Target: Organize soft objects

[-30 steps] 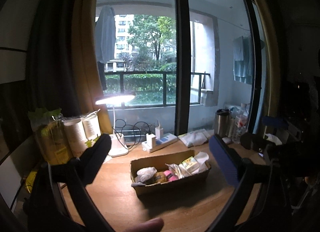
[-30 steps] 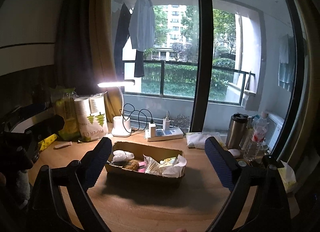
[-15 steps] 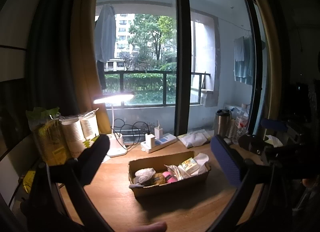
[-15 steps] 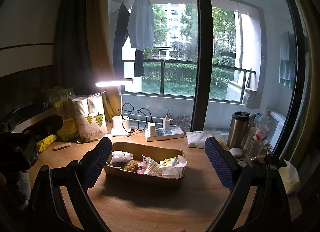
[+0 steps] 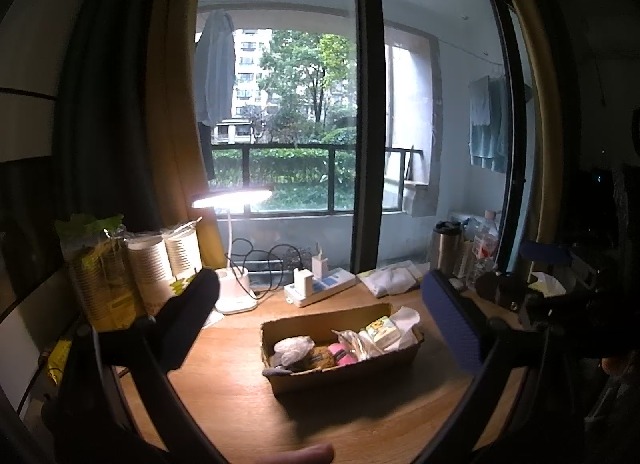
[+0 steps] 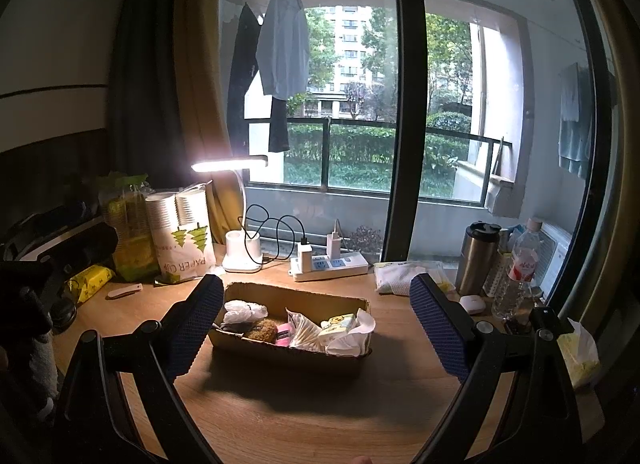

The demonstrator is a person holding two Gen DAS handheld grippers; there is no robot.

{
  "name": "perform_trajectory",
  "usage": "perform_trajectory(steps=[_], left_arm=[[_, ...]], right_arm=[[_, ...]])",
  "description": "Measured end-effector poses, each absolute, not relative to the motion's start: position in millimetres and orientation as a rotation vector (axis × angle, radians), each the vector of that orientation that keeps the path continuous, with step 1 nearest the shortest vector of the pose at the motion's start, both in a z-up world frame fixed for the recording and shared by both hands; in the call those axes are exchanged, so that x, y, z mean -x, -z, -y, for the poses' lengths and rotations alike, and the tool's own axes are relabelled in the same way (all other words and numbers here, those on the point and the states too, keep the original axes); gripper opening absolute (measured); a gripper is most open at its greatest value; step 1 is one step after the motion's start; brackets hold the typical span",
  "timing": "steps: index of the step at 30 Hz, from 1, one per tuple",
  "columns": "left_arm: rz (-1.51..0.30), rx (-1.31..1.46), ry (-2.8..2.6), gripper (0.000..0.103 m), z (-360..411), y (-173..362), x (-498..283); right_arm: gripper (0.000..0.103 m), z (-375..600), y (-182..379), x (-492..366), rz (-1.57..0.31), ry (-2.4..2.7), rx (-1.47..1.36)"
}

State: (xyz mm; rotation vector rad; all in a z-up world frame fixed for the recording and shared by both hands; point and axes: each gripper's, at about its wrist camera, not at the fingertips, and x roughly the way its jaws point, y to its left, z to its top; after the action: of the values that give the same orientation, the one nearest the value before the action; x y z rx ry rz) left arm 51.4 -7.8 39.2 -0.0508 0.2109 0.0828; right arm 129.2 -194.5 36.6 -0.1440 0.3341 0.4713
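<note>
A shallow cardboard box (image 5: 344,378) (image 6: 296,298) sits mid-table with soft items in it: a crumpled white bag (image 5: 292,345) (image 6: 244,310), a brown fuzzy piece (image 6: 262,330), a pink item (image 5: 343,354) (image 6: 283,334), a clear packet of cotton swabs (image 6: 306,334), a small tissue pack (image 5: 382,331) (image 6: 338,322) and white paper (image 6: 352,338). My left gripper (image 5: 320,324) is open, held above and short of the box. My right gripper (image 6: 316,328) is open too, its fingers framing the box from the near side. Neither holds anything.
A lit desk lamp (image 6: 236,204), a power strip (image 6: 328,266) with chargers, a paper-cup pack (image 6: 184,240) and green bags stand behind the box. A steel tumbler (image 6: 476,258), a water bottle (image 6: 518,272) and folded white cloth (image 6: 408,276) are at the right. A thumb tip (image 5: 296,454) shows low.
Both views have shifted slightly; the box sits a little lower and nearer in the frames. Both grippers stay open and empty.
</note>
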Motion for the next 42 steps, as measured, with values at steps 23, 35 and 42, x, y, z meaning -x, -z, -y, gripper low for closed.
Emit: perform_trajectory(steps=[23,35,42], left_arm=[[-0.195,0.052,-0.081,0.102,5.4,-41.6,-44.2],[-0.188,0.057,-0.063,0.102,7.1,-43.2,-42.9],[-0.184,0.059,-0.062,0.102,4.6,-43.8,-42.0]], right_arm=[[0.096,192.9,-34.3,-129.1,-0.336,-0.469,0.143],[0.096,193.1,-34.2,-129.4,-0.336,-0.469,0.143],[0.096,193.0,-34.3,-129.5,-0.336,-0.469,0.144]])
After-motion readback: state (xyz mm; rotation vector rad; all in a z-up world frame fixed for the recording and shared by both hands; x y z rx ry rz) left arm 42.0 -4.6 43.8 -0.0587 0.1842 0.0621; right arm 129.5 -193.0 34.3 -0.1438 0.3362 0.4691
